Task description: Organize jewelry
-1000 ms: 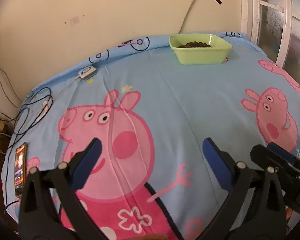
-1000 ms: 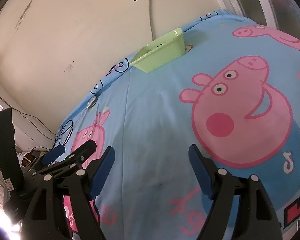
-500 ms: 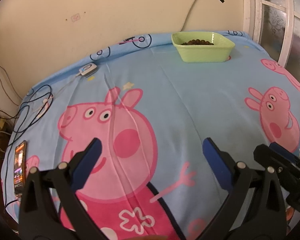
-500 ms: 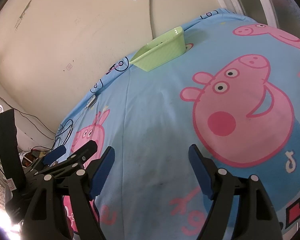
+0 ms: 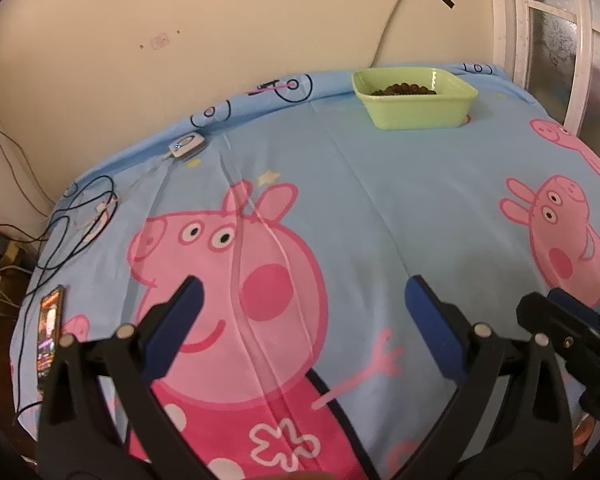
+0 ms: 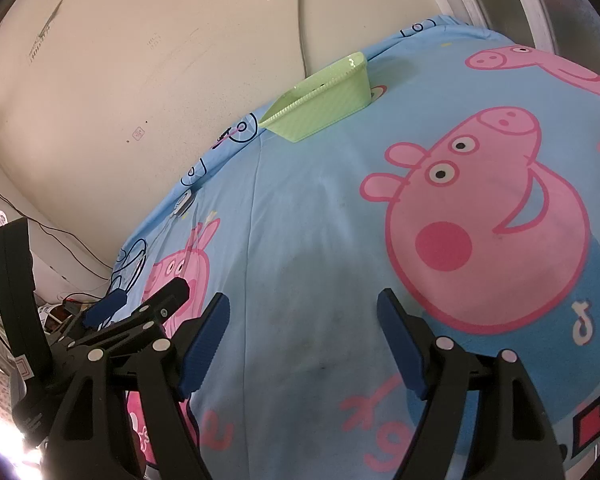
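Observation:
A light green plastic tray (image 5: 416, 108) stands at the far edge of the bed against the wall, with a string of dark brown beads (image 5: 404, 89) lying inside it. The right wrist view shows the same tray (image 6: 320, 106) from the side, its contents hidden. My left gripper (image 5: 300, 300) hovers open over the pink pig print, nothing between its blue pads. My right gripper (image 6: 302, 320) is also open and empty above the blue sheet. Each gripper shows in the other's view: the right one (image 5: 572, 332) at the lower right, the left one (image 6: 140, 308) at the lower left.
A blue cartoon-print sheet (image 5: 400, 208) covers the bed. A phone (image 5: 49, 328) lies at its left edge near tangled black cables (image 5: 76, 216) and a small white device (image 5: 186, 145). A window frame (image 5: 540, 40) stands at the right, the wall behind.
The left wrist view has tilted slightly, so the green tray sits a little higher and further right in frame. Both grippers stay open and in place.

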A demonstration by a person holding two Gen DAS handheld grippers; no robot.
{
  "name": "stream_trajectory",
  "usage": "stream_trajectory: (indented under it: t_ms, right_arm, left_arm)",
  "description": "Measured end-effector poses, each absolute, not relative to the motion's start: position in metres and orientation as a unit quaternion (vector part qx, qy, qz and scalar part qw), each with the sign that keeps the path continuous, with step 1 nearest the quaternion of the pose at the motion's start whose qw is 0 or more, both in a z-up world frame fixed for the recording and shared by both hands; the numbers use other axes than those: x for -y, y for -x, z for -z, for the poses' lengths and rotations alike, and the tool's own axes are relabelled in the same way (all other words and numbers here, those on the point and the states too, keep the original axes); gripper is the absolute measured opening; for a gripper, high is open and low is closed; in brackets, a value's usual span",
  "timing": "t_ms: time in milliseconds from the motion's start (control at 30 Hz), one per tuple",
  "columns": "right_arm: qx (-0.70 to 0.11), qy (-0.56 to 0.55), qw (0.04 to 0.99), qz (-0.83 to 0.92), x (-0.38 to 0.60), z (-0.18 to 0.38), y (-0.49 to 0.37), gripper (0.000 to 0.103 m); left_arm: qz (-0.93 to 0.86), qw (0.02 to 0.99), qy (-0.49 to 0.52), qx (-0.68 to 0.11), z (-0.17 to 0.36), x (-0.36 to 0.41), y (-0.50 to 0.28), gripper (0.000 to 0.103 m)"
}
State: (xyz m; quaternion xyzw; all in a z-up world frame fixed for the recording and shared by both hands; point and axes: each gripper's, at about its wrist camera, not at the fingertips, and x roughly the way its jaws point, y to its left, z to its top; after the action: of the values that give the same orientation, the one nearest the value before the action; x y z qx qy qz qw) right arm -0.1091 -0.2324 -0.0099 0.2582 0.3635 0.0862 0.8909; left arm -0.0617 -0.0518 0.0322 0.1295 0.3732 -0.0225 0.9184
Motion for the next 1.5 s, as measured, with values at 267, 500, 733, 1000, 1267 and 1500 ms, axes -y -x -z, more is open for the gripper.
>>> stream_trajectory:
  t_ms: [267,500,733,1000,1267,1500]
  right_arm:
    - [-0.365,-0.259,0.89,-0.085,0.2303,0.0107,0.1096,0.052]
    - [-0.365,-0.259,0.89,-0.085,0.2278,0.0107,0.1094,0.052]
    - [-0.365,-0.26,0.89,-0.085,0.2264,0.0096,0.1102,0.052]
    - [-0.366,-0.263,0.889,-0.085,0.2267,0.0109,0.1082,0.052]
    - [-0.367,-0.265,0.888,-0.087,0.2295,0.0122,0.1071,0.052]
    - [-0.366,-0.266,0.888,-0.086,0.2288,0.0122,0.1077,0.052]
  left_arm:
    - [0.013,0.92,-0.14,-0.366,-0.0343,0.0545,0.0633,0.097]
    - [0.011,0.919,-0.145,-0.366,-0.0349,0.0562,0.064,0.097]
    - [0.01,0.919,-0.145,-0.367,-0.0344,0.057,0.0643,0.097]
    - [0.013,0.917,-0.145,-0.371,-0.0311,0.0559,0.0602,0.097]
    - [0.013,0.915,-0.147,-0.376,-0.0275,0.0586,0.0597,0.097]
    - [0.016,0.914,-0.146,-0.379,-0.0253,0.0596,0.0599,0.097]
